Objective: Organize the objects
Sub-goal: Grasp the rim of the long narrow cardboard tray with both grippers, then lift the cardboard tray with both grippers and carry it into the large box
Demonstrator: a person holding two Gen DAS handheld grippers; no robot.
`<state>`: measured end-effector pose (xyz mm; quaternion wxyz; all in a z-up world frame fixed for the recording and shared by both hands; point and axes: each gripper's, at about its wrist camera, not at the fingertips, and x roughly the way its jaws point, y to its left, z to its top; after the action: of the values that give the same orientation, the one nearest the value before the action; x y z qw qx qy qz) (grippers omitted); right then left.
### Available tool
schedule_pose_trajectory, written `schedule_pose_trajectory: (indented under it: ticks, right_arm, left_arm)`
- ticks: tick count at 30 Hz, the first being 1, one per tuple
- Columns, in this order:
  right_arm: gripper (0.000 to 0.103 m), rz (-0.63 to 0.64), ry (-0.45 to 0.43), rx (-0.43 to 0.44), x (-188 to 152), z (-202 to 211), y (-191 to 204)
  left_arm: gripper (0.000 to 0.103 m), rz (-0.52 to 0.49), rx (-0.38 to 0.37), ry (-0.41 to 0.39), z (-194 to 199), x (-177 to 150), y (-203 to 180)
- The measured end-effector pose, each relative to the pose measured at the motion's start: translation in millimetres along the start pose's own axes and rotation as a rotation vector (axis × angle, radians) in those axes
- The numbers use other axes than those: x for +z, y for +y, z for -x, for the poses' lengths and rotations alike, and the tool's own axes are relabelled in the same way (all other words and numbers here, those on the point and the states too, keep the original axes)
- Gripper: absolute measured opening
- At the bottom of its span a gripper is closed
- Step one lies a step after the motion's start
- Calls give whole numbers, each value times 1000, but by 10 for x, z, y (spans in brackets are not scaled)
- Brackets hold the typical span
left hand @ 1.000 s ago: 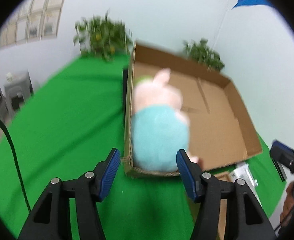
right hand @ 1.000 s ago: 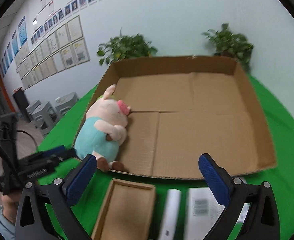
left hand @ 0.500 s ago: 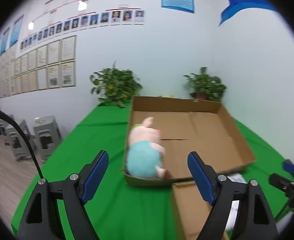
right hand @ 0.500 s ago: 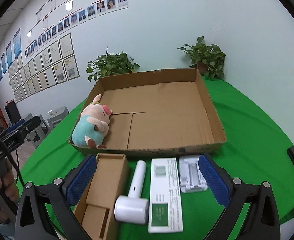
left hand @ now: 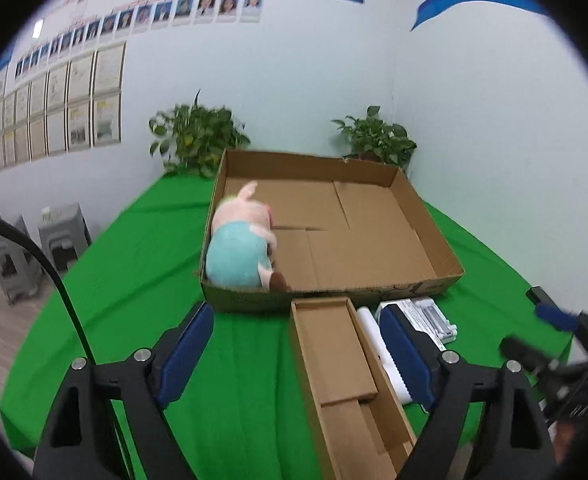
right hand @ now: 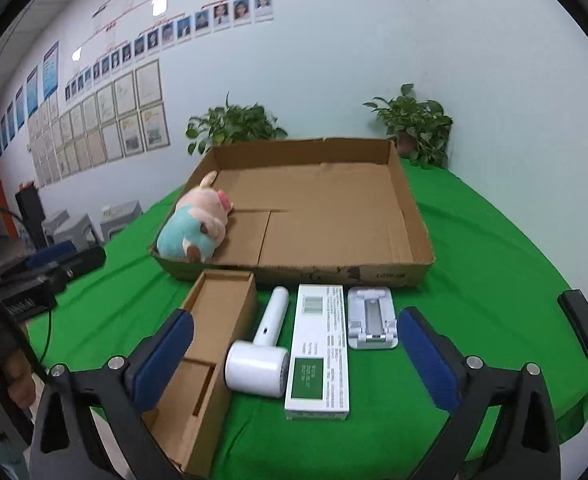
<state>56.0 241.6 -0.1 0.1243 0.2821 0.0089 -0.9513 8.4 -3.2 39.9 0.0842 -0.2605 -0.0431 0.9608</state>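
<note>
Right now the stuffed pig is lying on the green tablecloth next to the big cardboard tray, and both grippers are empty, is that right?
Not quite. The stuffed pig lies inside the big cardboard tray, in its near left corner, not on the green tablecloth; the right wrist view shows it. Both the left gripper, jaws opening, and the right gripper are empty.

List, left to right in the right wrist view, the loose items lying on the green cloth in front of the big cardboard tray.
Narrow open brown cardboard box → white handheld device with a round head → flat white printed carton → small white folding stand → black rectangular block.
</note>
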Motion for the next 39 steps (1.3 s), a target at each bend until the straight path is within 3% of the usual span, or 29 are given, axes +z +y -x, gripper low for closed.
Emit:
schedule_pose_trajectory:
  ticks: [5, 9, 17, 20, 22, 24, 27, 31, 39]
  right_arm:
    - [102, 7, 89, 75, -296, -108, 18]
    - [102, 1, 158, 158, -481, -214, 39]
    - [98, 52, 262, 148, -697, -595, 262]
    - [87, 59, 283, 157, -717, -696, 330]
    - [71, 69, 300, 156, -732, -761, 380]
    - [63, 77, 309, 141, -753, -818, 437]
    - [40, 88, 327, 138, -765, -912, 516]
    - [19, 80, 345, 185, -779, -1011, 599]
    - [23, 74, 366, 235, -877, -921, 681]
  left_arm:
    - [85, 30, -66, 107, -149, -172, 77]
    - [85, 60, -175, 207, -344, -378, 68]
    - [76, 30, -191, 326, -701, -692, 2]
    - [61, 24, -198, 369, -797, -736, -9]
    - [49, 31, -218, 400, -845, -772, -16]
    - [43, 30, -221, 416, -876, -809, -19]
    - [28, 36, -213, 450, -943, -859, -19]
    - [25, 43, -215, 455, -944, -889, -26]
    - [25, 82, -213, 480, -801, -978, 13]
